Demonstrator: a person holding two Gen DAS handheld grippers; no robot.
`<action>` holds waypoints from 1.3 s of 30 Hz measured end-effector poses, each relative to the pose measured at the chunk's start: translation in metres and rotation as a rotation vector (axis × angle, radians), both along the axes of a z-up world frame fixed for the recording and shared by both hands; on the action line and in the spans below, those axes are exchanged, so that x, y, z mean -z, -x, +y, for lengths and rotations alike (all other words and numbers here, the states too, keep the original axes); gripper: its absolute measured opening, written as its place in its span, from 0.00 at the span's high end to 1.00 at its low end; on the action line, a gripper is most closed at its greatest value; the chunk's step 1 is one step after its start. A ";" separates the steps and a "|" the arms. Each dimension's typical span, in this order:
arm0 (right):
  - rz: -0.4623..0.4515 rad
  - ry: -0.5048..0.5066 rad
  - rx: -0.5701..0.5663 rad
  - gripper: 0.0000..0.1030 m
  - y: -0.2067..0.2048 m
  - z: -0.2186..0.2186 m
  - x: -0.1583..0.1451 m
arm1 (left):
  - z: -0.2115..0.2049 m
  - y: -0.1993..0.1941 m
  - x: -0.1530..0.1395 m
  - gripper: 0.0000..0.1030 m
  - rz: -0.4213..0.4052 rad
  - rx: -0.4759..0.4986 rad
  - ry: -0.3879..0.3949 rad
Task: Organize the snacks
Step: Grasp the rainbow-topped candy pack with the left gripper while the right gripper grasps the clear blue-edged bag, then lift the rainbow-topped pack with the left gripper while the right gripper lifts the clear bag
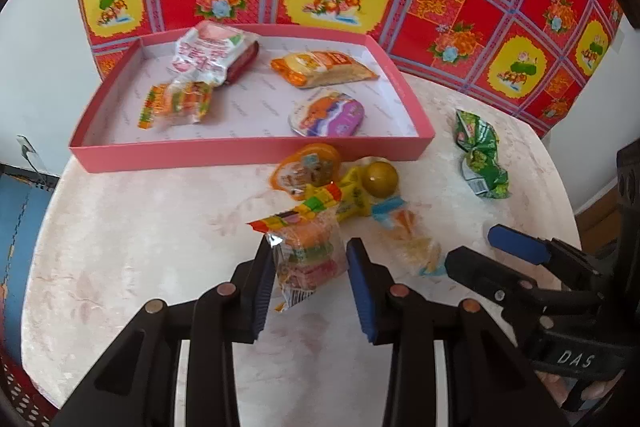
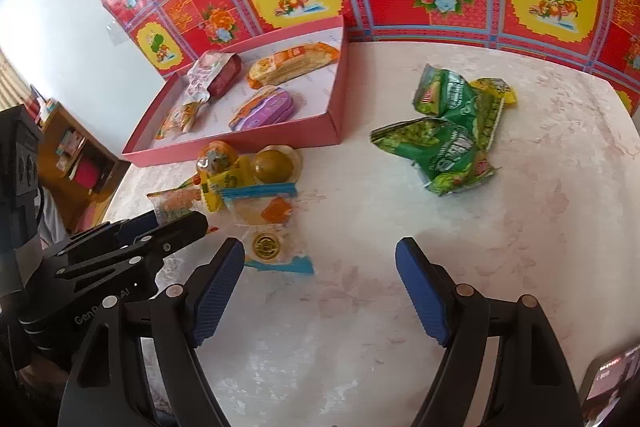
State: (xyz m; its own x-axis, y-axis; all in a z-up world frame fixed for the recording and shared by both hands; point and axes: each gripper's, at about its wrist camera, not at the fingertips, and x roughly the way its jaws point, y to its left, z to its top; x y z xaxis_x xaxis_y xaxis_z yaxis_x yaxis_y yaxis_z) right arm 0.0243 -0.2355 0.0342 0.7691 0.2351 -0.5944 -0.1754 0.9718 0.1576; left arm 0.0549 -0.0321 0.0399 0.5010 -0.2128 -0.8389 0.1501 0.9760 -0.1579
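Snacks lie scattered on a pale table ahead of both tongs. The left gripper has a clear packet of coloured sweets between its blue pads: the left pad touches the wrapper, the right pad stands just off it, so no firm grasp yet. Beyond its tips lies a pink tray with four snacks inside. The right gripper is released, jaws wide over bare table; a green bag lies well ahead of it and a clear packet with a gold coin just beside its left finger.
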 end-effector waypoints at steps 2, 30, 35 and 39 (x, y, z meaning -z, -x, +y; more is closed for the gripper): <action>0.002 0.003 -0.008 0.22 0.000 0.003 0.000 | 0.005 0.001 -0.001 0.64 -0.006 -0.008 -0.016; -0.027 0.145 0.005 0.25 -0.012 0.044 0.008 | 0.043 0.009 0.005 0.64 -0.029 -0.024 0.105; -0.056 0.186 0.044 0.42 -0.010 0.042 0.009 | 0.052 0.010 0.005 0.64 -0.030 -0.042 0.110; -0.081 0.211 0.065 0.53 -0.009 0.041 0.010 | 0.058 0.011 0.005 0.64 -0.027 -0.054 0.115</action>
